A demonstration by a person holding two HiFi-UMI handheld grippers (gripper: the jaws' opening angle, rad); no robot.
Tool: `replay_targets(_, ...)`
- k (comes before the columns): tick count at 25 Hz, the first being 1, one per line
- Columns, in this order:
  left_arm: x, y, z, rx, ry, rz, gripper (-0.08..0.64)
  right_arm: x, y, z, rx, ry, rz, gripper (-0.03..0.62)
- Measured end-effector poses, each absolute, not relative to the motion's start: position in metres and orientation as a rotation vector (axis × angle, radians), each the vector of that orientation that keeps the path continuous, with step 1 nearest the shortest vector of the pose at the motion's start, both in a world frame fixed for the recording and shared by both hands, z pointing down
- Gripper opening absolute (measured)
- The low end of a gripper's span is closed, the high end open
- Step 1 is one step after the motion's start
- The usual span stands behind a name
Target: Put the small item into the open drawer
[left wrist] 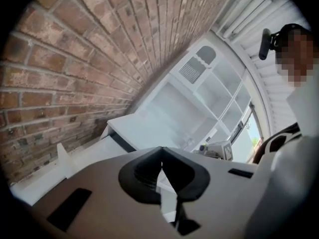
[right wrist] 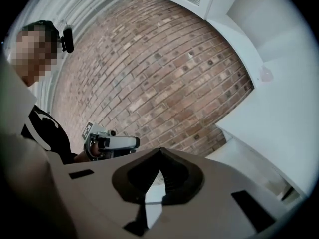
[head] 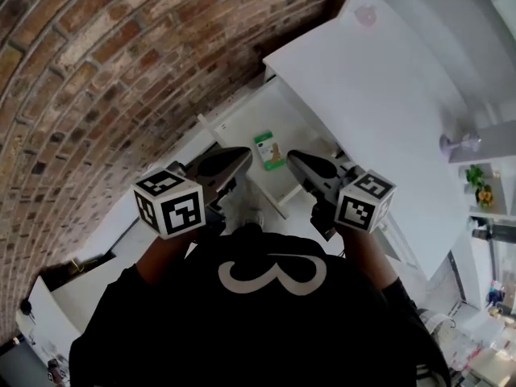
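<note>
A small green box lies flat on the white floor of the open drawer, seen only in the head view. My left gripper hovers just left of the box and my right gripper just right of it, both above the drawer and apart from the box. The left gripper has its black pads touching at the tip, shut on nothing. My right gripper is likewise shut and empty. Each gripper view shows the other gripper: the right gripper and the left gripper.
A brick wall runs along the left. The white cabinet top stands over the drawer to the right, with white shelves beyond. A small potted plant sits at the far right. The person's black shirt fills the bottom.
</note>
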State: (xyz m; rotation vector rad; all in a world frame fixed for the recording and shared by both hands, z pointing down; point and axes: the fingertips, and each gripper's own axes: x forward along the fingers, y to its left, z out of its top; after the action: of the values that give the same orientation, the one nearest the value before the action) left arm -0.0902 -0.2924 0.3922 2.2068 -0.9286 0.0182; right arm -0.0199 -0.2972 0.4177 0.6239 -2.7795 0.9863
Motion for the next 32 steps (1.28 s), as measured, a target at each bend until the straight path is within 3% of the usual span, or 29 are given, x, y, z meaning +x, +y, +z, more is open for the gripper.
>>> replay_targets(12,-0.073,-0.271,0.327,2.373,-0.932,-0.024,0.003,-0.002,-0.279,0.341,0.654,-2.97,0.889,0.009)
replay_targets(32,-0.07,-0.267,0.326,2.381,-0.953,0.003,0.003,-0.004,-0.268,0.331,0.61,-2.987,0.765,0.009)
